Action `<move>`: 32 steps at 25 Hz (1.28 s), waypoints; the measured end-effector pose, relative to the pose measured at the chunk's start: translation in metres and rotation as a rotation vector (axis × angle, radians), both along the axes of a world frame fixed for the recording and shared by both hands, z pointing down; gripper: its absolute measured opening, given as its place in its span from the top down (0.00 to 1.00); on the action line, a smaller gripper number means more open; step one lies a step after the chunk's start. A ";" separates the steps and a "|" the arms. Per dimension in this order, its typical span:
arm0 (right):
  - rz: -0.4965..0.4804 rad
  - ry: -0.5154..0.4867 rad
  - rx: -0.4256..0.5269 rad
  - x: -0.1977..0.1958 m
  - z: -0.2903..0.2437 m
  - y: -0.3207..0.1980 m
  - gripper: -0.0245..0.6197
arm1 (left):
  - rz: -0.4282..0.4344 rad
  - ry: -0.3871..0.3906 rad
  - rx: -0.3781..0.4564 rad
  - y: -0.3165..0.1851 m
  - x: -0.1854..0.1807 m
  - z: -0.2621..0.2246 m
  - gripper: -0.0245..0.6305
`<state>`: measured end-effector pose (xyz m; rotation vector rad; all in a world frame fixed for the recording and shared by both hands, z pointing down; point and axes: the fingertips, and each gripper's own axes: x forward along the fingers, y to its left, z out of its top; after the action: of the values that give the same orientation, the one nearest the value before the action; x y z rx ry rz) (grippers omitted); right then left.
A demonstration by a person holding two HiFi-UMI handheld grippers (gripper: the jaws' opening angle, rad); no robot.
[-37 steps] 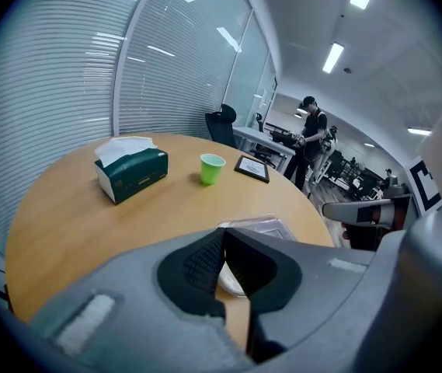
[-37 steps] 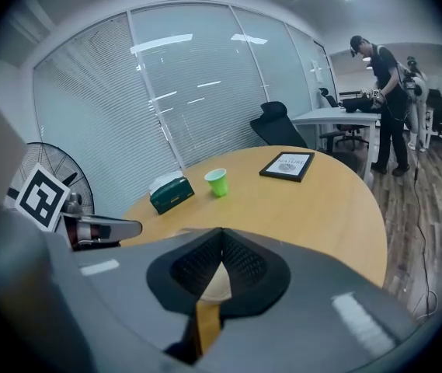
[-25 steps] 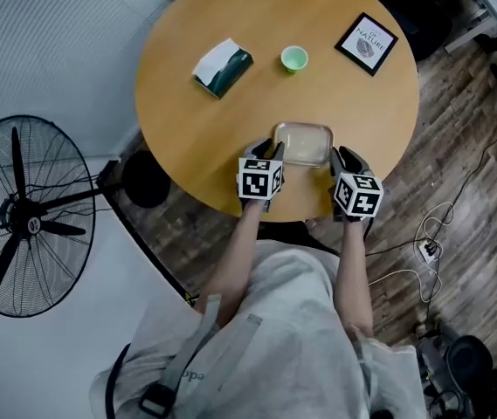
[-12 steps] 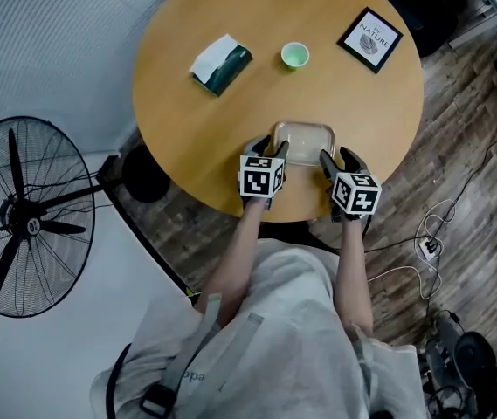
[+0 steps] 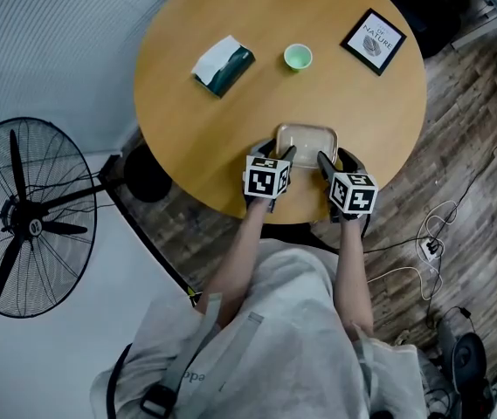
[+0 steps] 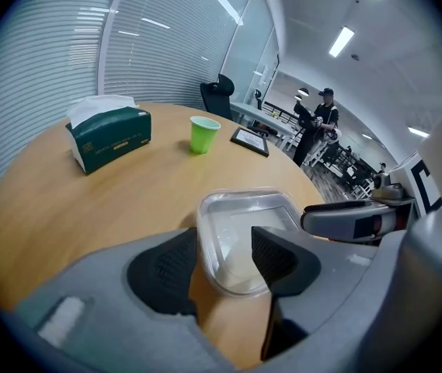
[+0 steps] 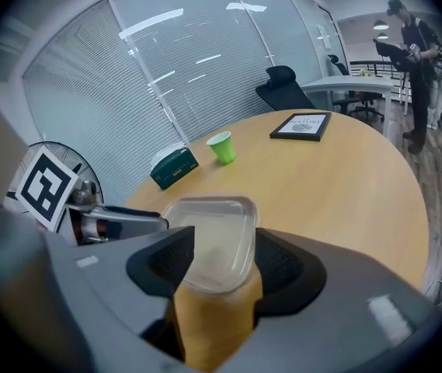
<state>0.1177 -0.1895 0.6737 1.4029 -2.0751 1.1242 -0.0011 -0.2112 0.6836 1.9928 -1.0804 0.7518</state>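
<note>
Straddling the near end of a clear, rounded-rectangular plastic container (image 5: 306, 138): both grippers. Left gripper (image 5: 280, 154): jaws spread, the container's near left corner between the pads. Right gripper (image 5: 333, 157): jaws likewise spread, the near right corner between them. Neither is clamped shut on it. Container lies flat on the round wooden table (image 5: 204, 120), close to its near edge. Farther back: dark green tissue box (image 5: 223, 65), light green paper cup (image 5: 298, 57), black-framed picture (image 5: 373, 42).

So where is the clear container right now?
In the head view the clear container sits at the near edge of the round table, between the left gripper and right gripper.
</note>
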 end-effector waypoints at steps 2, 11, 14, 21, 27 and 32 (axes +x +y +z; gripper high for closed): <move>0.002 0.009 -0.002 0.000 0.001 -0.001 0.61 | -0.002 -0.002 -0.002 -0.001 -0.001 0.001 0.62; -0.013 0.031 -0.009 -0.001 0.003 0.000 0.61 | -0.002 -0.002 -0.002 0.000 0.001 0.002 0.62; -0.022 0.037 -0.008 -0.002 0.001 0.000 0.61 | -0.004 -0.003 -0.004 0.000 0.001 0.000 0.62; -0.026 0.037 -0.010 -0.003 -0.002 0.001 0.61 | -0.011 -0.004 0.000 0.002 0.001 -0.002 0.62; -0.043 0.055 -0.014 -0.008 -0.003 0.002 0.61 | -0.016 -0.012 0.006 0.003 -0.002 -0.005 0.62; -0.043 0.058 -0.007 -0.012 -0.005 0.001 0.61 | -0.026 -0.007 0.007 0.005 -0.006 -0.006 0.62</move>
<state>0.1055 -0.1888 0.6691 1.3644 -2.0491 1.0609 -0.0073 -0.2061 0.6771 1.9795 -1.1128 0.7423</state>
